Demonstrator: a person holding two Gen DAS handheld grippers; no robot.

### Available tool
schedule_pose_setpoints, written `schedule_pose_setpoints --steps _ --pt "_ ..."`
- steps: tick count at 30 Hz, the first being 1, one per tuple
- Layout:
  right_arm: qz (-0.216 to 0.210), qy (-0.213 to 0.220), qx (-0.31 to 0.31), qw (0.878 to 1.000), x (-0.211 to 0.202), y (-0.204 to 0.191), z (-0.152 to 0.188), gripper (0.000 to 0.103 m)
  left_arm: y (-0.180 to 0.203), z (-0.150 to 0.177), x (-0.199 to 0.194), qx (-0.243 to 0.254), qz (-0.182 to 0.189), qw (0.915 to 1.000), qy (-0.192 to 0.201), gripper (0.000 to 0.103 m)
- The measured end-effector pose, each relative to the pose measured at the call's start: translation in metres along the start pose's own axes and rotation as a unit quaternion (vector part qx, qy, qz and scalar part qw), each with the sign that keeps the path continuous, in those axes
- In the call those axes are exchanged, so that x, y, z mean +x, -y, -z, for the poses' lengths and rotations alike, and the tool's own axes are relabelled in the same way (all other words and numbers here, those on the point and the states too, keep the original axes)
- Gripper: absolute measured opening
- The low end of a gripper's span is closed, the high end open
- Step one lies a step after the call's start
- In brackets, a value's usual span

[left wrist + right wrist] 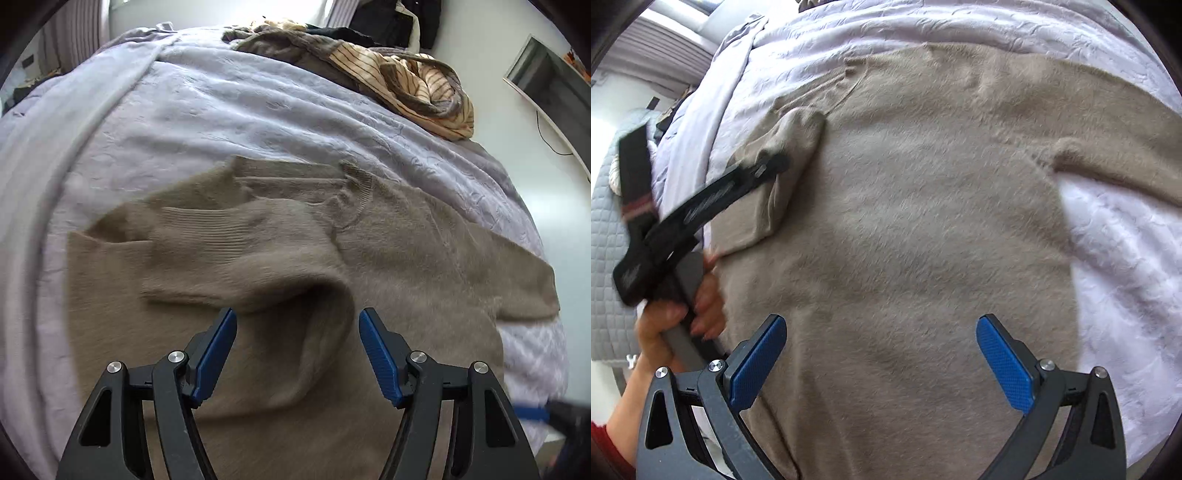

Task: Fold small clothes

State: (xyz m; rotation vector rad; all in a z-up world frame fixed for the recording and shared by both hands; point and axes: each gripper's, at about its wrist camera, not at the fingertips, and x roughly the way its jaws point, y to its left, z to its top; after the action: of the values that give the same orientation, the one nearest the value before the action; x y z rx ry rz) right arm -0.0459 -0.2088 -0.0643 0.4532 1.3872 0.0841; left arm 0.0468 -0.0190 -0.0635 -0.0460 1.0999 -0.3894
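Observation:
A tan fuzzy sweater lies spread on the bed; it also fills the right wrist view. One sleeve is folded across its body, ribbed cuff to the left. My left gripper is open, just above the sleeve's raised fold, holding nothing. In the right wrist view the left gripper shows at the left, over the folded sleeve, a hand gripping its handle. My right gripper is open and empty above the sweater's lower body.
A lavender bedspread covers the bed. A heap of clothes, with a striped beige garment, lies at the far edge. A white wall and a mirror stand at the right. A grey quilted surface is at the left.

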Motion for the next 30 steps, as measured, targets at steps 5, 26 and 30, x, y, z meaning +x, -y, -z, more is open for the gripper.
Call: schedule_pose_setpoints --steps 5,26,30 --pt "0.041 0.036 -0.068 0.996 -0.003 -0.027 -0.030 0.103 -0.063 -0.009 -0.042 -0.034 -0.035 0.9982 0.036 0.076" --pt "0.089 0.173 -0.274 0.942 0.057 -0.145 -0.133 0.020 -0.192 -0.031 0.041 -0.160 -0.017 0.9848 -0.066 0.011" --pt "-0.078 0.177 0.025 0.981 0.036 -0.020 -0.144 0.038 -0.198 -0.029 0.041 -0.157 -0.006 0.9853 -0.067 0.011"
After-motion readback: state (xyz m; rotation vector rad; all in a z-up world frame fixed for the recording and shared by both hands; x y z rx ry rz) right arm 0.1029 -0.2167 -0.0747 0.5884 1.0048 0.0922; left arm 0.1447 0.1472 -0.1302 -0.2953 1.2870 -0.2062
